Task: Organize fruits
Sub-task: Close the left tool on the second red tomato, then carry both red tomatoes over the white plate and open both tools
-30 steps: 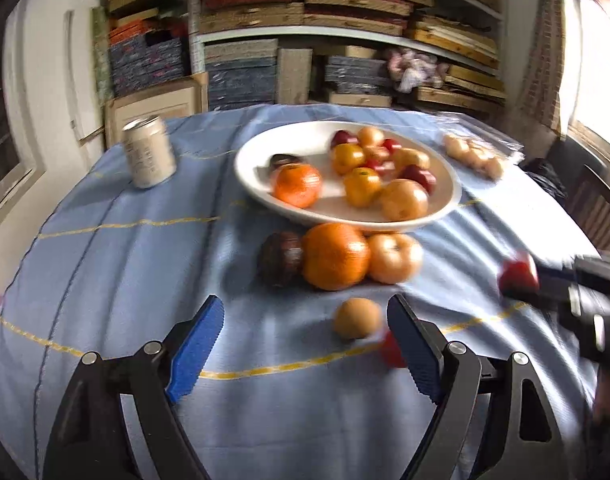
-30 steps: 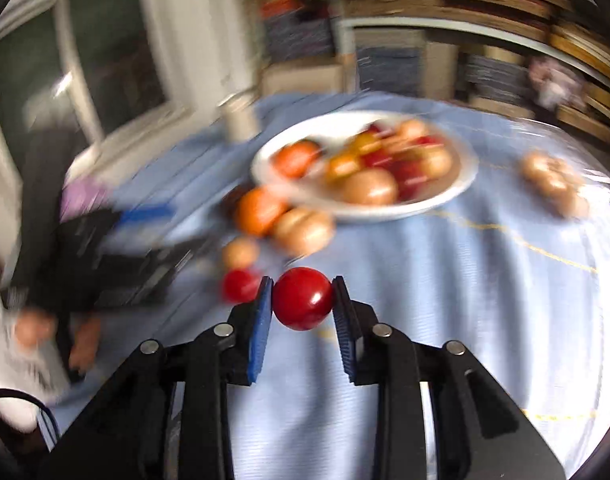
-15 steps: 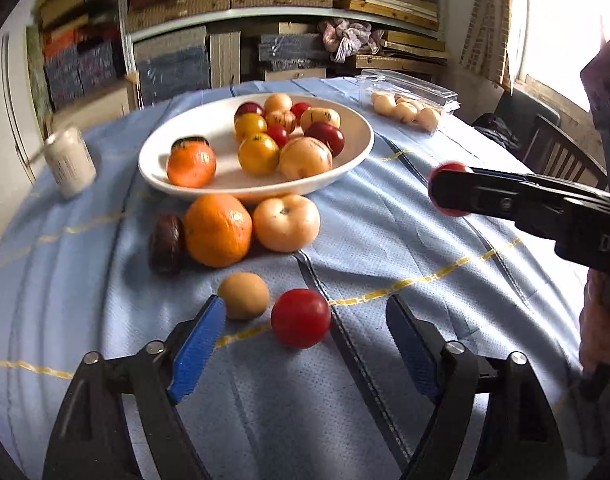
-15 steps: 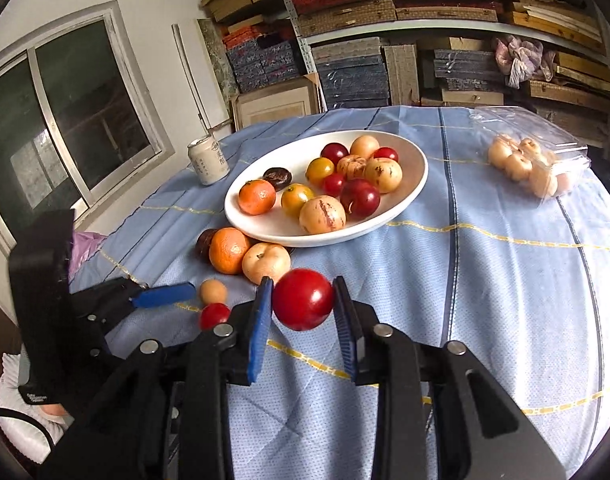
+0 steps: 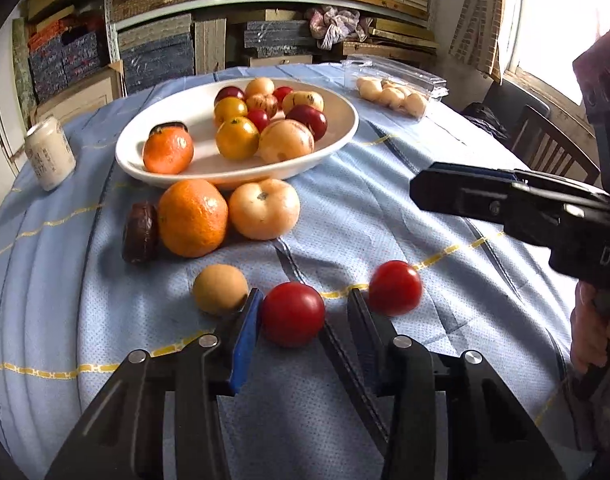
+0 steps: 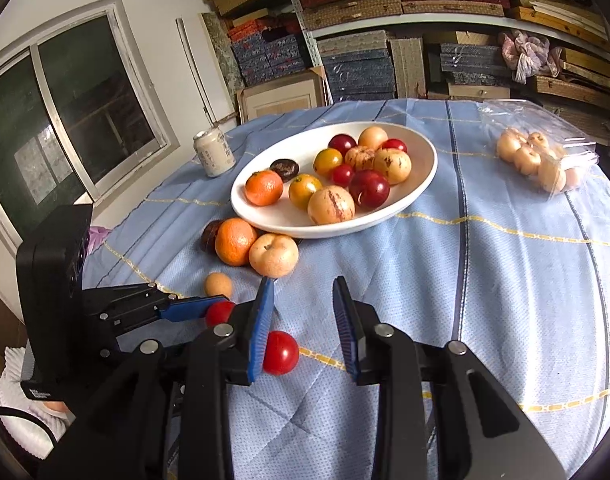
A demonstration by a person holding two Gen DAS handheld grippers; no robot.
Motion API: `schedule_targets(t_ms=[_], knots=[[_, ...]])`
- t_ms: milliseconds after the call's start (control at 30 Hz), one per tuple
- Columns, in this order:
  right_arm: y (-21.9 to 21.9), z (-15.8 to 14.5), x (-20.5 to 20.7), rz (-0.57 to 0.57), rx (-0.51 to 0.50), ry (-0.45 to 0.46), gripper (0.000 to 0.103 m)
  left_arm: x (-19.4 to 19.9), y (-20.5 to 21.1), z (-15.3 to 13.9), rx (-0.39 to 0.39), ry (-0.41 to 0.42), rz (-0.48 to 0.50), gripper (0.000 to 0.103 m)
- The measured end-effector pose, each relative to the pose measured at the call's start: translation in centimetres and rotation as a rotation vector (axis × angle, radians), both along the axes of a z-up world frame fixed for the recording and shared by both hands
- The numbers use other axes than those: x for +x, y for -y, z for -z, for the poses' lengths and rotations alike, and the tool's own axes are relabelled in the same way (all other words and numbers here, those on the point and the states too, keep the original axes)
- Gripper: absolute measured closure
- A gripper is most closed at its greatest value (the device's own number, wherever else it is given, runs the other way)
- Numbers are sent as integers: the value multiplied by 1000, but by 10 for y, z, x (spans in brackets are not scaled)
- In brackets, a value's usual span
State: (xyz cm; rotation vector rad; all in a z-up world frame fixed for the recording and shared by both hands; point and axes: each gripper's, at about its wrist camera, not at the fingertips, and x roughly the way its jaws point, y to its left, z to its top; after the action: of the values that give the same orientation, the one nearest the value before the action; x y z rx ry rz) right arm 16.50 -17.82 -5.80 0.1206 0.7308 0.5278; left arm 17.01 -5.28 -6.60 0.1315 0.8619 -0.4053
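Red fruit [image 5: 293, 314] sits on the blue cloth [image 5: 385, 220] between the left gripper [image 5: 305, 296] jaws, which are closing, angled down. Tan fruit [image 5: 220, 289] crowds its left, second red fruit [image 5: 395, 288] its right. Right gripper [image 6: 304, 284] hangs empty, jaws apart, tilted toward the white bowl [image 5: 145, 168].

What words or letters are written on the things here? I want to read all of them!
"DA": white letters on the black body of the right tongs, cut off at the picture's edge, so the word is not whole.
White can: dark print runs down its side, too small and blurred to read.
Black box on the left tongs: a small white line at its bottom corner, too small to read.
Nothing else has writing I can read.
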Motion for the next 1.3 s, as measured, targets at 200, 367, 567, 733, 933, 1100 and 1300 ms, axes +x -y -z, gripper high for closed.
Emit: schedule_targets(t_ms=[200,367,567,733,933,1100,1300], knots=[[-21,20,3,-93,-79,-79,72,-3,-7,-2,13,21,-28,74],[-32,34,4,-110,-136,-100,72,-7,-13,-7,22,53,-50,74],[-30,35,0,-106,-121,-101,74,-9,-10,-6,42,59,-42,74],[-23,17,-3,-85,-75,-34,74,-13,-18,-19,8,100,-68,74],[-21,24,4,-62,-81,-54,74,-11,-29,-25,11,137,-123,74],[-3,-10,0,6,-3,29,74,-1,-44,-37,-28,121,-183,74],[12,-91,22,48,-35,139,74,35,-57,-100,16,180,-221,74]])
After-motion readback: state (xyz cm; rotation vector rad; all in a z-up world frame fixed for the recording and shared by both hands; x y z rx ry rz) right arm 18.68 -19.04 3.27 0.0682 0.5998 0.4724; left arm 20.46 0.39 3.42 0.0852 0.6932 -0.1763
